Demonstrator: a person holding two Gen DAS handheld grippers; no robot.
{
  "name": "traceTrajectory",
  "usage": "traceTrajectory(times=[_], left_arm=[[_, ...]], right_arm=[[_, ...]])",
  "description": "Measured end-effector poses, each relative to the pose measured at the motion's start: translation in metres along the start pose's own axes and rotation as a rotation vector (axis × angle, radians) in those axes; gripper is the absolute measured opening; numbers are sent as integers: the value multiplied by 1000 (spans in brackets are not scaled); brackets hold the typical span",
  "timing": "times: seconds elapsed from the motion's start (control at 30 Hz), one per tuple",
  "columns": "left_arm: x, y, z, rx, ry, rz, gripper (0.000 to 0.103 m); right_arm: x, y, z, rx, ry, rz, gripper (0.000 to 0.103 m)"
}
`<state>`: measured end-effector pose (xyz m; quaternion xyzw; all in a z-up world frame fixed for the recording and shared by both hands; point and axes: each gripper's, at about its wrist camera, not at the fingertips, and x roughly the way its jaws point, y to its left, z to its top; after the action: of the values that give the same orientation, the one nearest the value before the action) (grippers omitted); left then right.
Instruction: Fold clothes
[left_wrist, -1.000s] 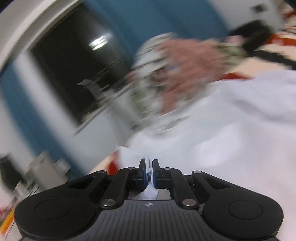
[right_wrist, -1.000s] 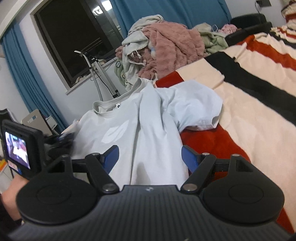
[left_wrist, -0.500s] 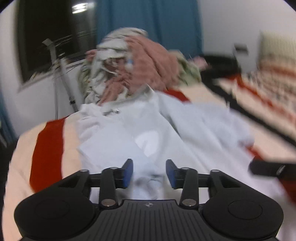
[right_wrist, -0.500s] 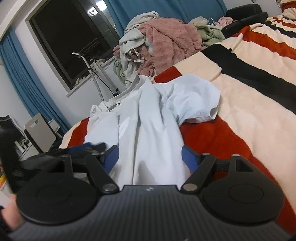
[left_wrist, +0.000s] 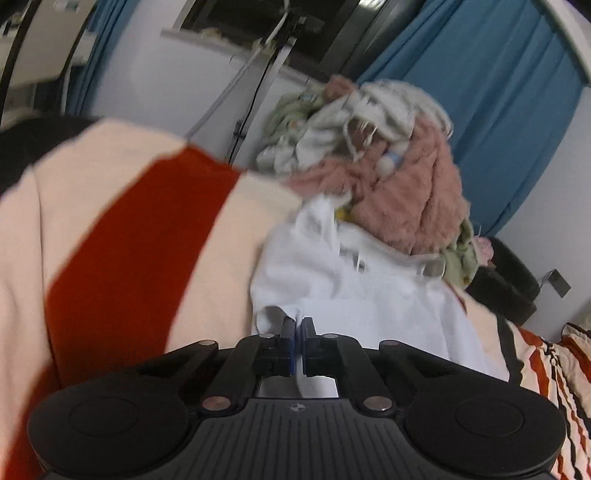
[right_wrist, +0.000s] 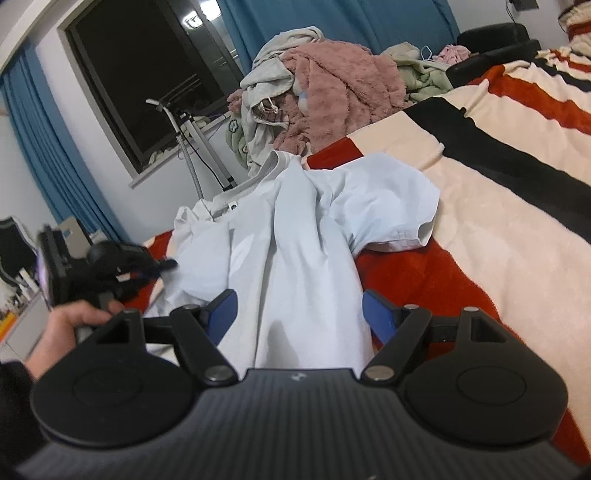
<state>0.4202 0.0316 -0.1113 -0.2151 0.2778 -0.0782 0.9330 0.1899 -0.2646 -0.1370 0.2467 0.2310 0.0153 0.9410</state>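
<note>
- Left wrist view: left tool (left_wrist: 298, 325) has its pads pressed together on a fold of the white T-shirt (left_wrist: 369, 295), at the shirt's left edge. Frame is motion-blurred, so how deep the bite goes cannot be read.
- Right wrist view: right tool (right_wrist: 299, 314) stands spread wide, blue pads either side of the shirt's lower body, gripping nothing. The person's hand (right_wrist: 70, 325) carries the left tool at the frame's left.
- T-shirt lies collar-away on the striped blanket (right_wrist: 498, 221) of the bed, rumpled, with a long ridge down the middle; its right sleeve (right_wrist: 391, 210) is splayed out flat, the left side bunched toward the held edge.
- Risk 1: the pinch looks to be on a thin tag of cloth. A quick pull could slip it free and drop the edge in a heap.
- Risk 2: with the right tool not holding, any drag by the left would likely slide the whole shirt over the fleecy blanket instead of folding it.
- Risk 3: the centre ridge, if folded over as is, would be pressed into a crooked crease.
- Risk 4: collar sits just beside the laundry pile (right_wrist: 325, 92); a pull that way could snag those clothes.
</note>
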Motion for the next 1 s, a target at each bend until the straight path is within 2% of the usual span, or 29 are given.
traceTrajectory(times=[0.1, 0.2, 0.33, 0.4, 0.47, 0.53, 0.6, 0.73, 0.8, 0.87, 0.93, 1.0], left_arm=[[-15, 22, 30, -23, -63, -20, 3], [-28, 54, 75, -28, -120, 43, 2], [-29, 97, 147, 36, -169, 218, 2], [-23, 119, 179, 89, -175, 346, 2], [-8, 142, 199, 117, -145, 467, 2], [12, 159, 204, 124, -87, 527, 2], [32, 172, 195, 158, -34, 568, 2], [46, 186, 179, 131, -15, 556, 10], [36, 186, 175, 107, -20, 540, 19], [15, 179, 167, 103, -19, 524, 40], [-9, 165, 155, 125, -9, 506, 54], [-33, 150, 144, 147, 0, 488, 58]], right_arm=[[1, 4, -3, -32, 9, -15, 76], [5, 10, -5, -74, 1, -28, 76], [10, 19, -8, -131, -10, -44, 76], [13, 23, -9, -159, -16, -53, 76], [15, 27, -10, -187, -22, -61, 76], [17, 32, -12, -216, -27, -69, 76], [20, 36, -13, -244, -33, -77, 76], [25, 42, -16, -283, -35, -86, 76], [26, 42, -17, -284, -34, -83, 76], [27, 42, -16, -278, -34, -78, 76], [24, 44, -15, -277, -39, -72, 76], [19, 46, -15, -275, -49, -60, 76]])
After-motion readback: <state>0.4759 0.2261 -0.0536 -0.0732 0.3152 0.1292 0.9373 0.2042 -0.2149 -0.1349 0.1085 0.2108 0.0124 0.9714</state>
